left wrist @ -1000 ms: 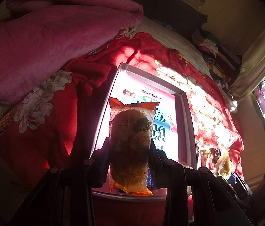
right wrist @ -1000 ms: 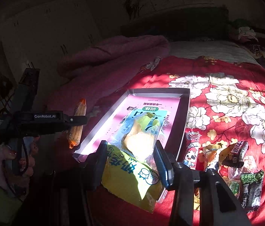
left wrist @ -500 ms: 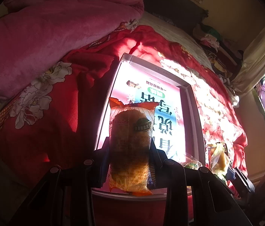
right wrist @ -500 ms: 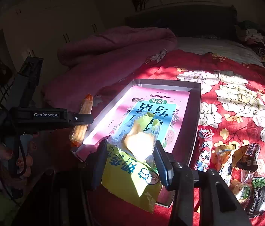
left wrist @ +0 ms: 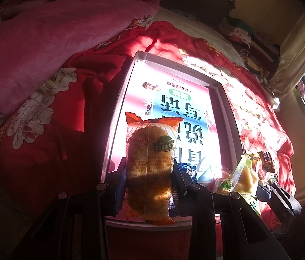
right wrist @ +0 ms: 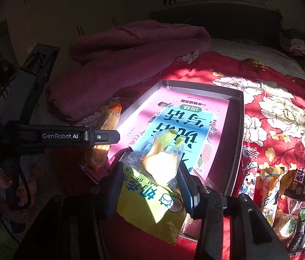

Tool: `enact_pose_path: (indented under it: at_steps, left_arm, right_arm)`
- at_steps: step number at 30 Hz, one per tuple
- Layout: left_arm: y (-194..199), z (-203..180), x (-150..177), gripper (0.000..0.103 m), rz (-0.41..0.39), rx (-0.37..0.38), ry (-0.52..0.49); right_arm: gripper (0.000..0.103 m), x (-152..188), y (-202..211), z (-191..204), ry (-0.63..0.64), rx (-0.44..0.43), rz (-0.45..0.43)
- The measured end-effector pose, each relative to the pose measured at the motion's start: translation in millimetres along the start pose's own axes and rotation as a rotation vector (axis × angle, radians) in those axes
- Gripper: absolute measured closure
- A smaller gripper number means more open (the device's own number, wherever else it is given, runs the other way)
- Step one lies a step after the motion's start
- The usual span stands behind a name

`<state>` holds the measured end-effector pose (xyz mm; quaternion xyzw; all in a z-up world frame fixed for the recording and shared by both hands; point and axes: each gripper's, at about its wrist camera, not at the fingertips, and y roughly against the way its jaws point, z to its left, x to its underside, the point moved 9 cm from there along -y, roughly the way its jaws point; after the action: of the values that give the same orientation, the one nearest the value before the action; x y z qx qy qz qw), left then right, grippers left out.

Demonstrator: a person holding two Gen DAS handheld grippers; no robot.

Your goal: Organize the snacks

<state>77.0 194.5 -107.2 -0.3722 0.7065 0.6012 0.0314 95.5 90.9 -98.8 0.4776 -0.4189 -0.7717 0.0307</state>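
With our left tool [left wrist: 150, 171] we grip an orange-sealed bread packet [left wrist: 149, 162] above the near edge of the shallow box [left wrist: 182, 67] on the bed. Our right tool [right wrist: 150, 173] clamps a yellow-green pastry packet [right wrist: 152, 186] over the box's near end. Right of the box lie loose snacks [right wrist: 282, 192].

A tray [right wrist: 238, 130] lies on the bed [right wrist: 282, 99], with a folded quilt [right wrist: 130, 52] behind it to the left. A booklet [right wrist: 184, 117] lies flat in the tray. Loose snacks [right wrist: 282, 186] lie on the bed just right of the tray's near end. The left tongs [left wrist: 149, 178] hold a bun [left wrist: 150, 162] above the tray's near left edge; the right tongs [right wrist: 150, 187] hold a pouch [right wrist: 152, 197] over its near end.
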Motion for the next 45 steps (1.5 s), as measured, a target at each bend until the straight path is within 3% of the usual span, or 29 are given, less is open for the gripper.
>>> enact_pose_path:
  at_steps: [27, 45]
  left_arm:
    - [-10.2, -4.9, 6.9, 0.066, 0.031, 0.006, -0.017]
    - [-13.9, -7.1, 9.3, 0.066, 0.044, 0.001, -0.019]
  right_arm:
    - [0.051, 13.8, -22.6, -0.6, 0.051, 0.046, 0.068]
    - [0.044, 7.4, -10.5, -5.1, 0.041, 0.063, 0.038]
